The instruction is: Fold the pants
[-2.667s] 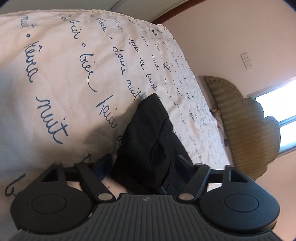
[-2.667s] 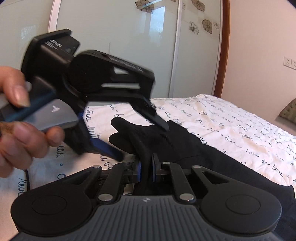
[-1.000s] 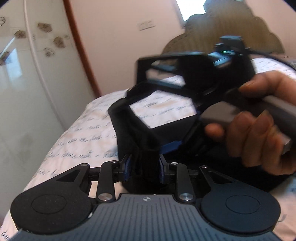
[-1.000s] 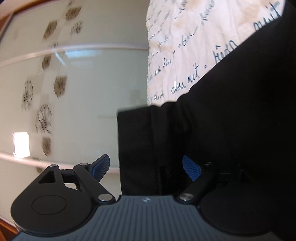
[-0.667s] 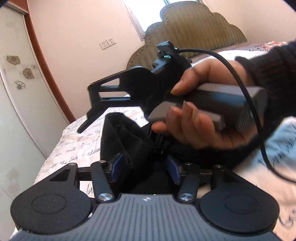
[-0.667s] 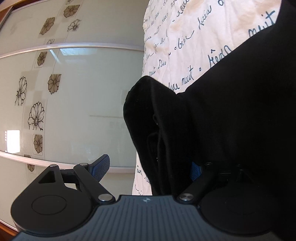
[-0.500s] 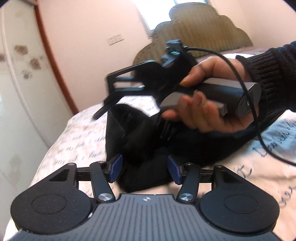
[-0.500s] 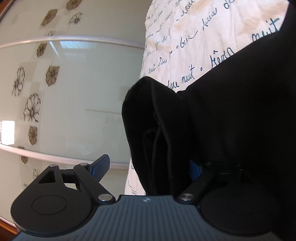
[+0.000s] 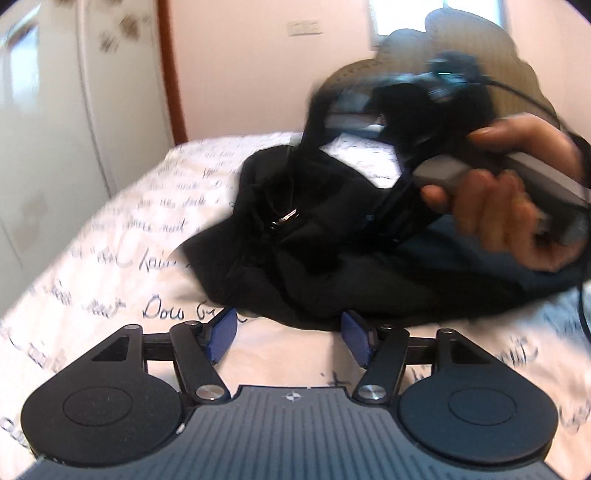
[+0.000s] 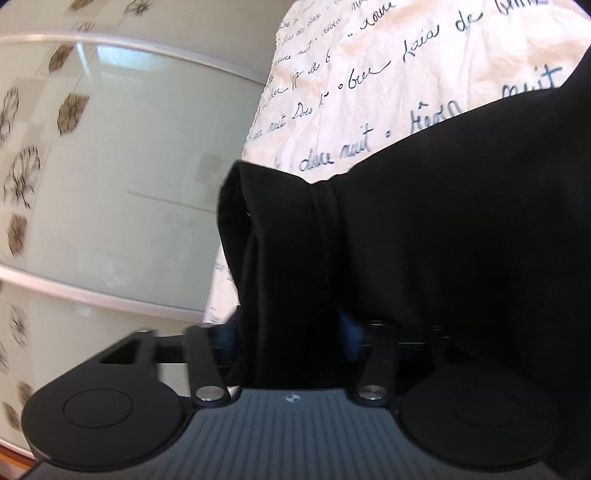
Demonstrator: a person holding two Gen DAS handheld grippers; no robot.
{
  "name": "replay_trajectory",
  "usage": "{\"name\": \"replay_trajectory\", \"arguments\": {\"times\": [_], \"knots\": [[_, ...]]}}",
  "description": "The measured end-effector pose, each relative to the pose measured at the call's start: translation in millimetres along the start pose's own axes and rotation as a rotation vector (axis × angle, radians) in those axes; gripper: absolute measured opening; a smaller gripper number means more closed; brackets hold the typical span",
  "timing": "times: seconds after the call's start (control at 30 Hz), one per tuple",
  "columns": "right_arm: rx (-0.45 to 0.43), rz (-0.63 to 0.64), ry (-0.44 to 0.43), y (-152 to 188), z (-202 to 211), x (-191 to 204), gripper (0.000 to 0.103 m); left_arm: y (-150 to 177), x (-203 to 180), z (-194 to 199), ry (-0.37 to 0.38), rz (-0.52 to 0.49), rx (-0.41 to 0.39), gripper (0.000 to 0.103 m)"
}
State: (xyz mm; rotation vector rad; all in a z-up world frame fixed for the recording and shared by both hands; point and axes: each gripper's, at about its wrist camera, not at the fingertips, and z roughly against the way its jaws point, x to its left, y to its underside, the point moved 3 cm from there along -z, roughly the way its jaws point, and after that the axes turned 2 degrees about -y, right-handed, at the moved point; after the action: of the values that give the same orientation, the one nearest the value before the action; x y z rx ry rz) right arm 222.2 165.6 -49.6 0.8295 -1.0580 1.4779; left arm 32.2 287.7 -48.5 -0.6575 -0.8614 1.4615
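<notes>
Black pants (image 9: 314,236) lie bunched on a white bedspread (image 9: 110,266) printed with blue script. A metal zipper pull (image 9: 284,217) shows on top of the heap. My left gripper (image 9: 288,332) is open and empty, its blue pads just short of the near edge of the cloth. In the left wrist view my right gripper's body (image 9: 406,96), blurred and held in a hand, hovers over the far side of the pants. In the right wrist view my right gripper (image 10: 288,336) has a thick fold of the pants (image 10: 406,240) between its blue pads.
A padded headboard (image 9: 461,44) and a pink wall with sockets (image 9: 304,27) stand behind the bed. Frosted wardrobe doors with flower patterns (image 10: 92,184) rise beside the bed. A cable (image 9: 524,96) trails from the right gripper.
My left gripper has let go of the pants and pulled back from them. My right gripper's jaws have closed in on the fold of cloth, and it has moved, blurred.
</notes>
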Motion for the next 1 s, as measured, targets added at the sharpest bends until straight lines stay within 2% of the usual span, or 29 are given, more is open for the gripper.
{"name": "replay_trajectory", "arguments": {"times": [0.03, 0.13, 0.2, 0.4, 0.5, 0.53, 0.63, 0.77, 0.8, 0.87, 0.9, 0.93, 1.0], "knots": [[-0.007, 0.009, -0.014, 1.5, 0.0, 3.9, 0.093, -0.6, 5.4, -3.7, 0.01, 0.036, 0.014, 0.07], [0.018, 0.05, 0.031, 4.4, -8.6, 6.6, 0.094, -4.3, 25.6, -18.0, 0.013, 0.162, 0.053, 0.071], [0.015, 0.047, 0.026, 4.9, -8.4, 2.9, 0.094, -7.3, 43.3, -24.7, 0.048, 0.29, 0.077, 0.071], [0.01, -0.01, -0.015, -2.1, -6.0, -5.8, 0.094, -11.4, 81.9, -40.6, 0.262, 0.794, 0.122, 0.076], [0.005, -0.038, -0.039, -0.7, -2.7, -8.3, 0.094, -14.0, 83.1, -43.0, 0.433, 0.973, 0.105, 0.076], [0.003, -0.045, -0.049, -2.0, -3.9, -9.7, 0.094, -15.3, 81.9, -42.1, 0.445, 0.988, 0.101, 0.077], [-0.008, -0.057, -0.075, -1.5, -1.7, -13.1, 0.094, -19.2, 78.2, -40.5, 0.414, 0.929, 0.092, 0.077], [-0.015, -0.058, -0.088, -1.6, -1.5, -12.3, 0.094, -24.6, 73.0, -44.6, 0.353, 0.909, 0.082, 0.077], [-0.017, -0.06, -0.088, -2.2, -2.3, -11.1, 0.094, -28.5, 71.0, -45.7, 0.321, 0.857, 0.081, 0.076], [-0.018, -0.067, -0.09, -3.7, -2.9, -9.9, 0.094, -36.0, 61.2, -46.1, 0.193, 0.695, 0.084, 0.075], [-0.019, -0.073, -0.093, -4.3, -2.3, -10.3, 0.094, -36.1, 57.4, -45.4, 0.152, 0.639, 0.102, 0.073], [-0.021, -0.078, -0.097, -4.8, -2.0, -10.6, 0.094, -34.8, 57.2, -44.9, 0.12, 0.624, 0.119, 0.071], [-0.028, -0.091, -0.107, -5.3, -1.3, -11.4, 0.094, -28.6, 64.7, -48.8, 0.075, 0.684, 0.132, 0.065]]}}
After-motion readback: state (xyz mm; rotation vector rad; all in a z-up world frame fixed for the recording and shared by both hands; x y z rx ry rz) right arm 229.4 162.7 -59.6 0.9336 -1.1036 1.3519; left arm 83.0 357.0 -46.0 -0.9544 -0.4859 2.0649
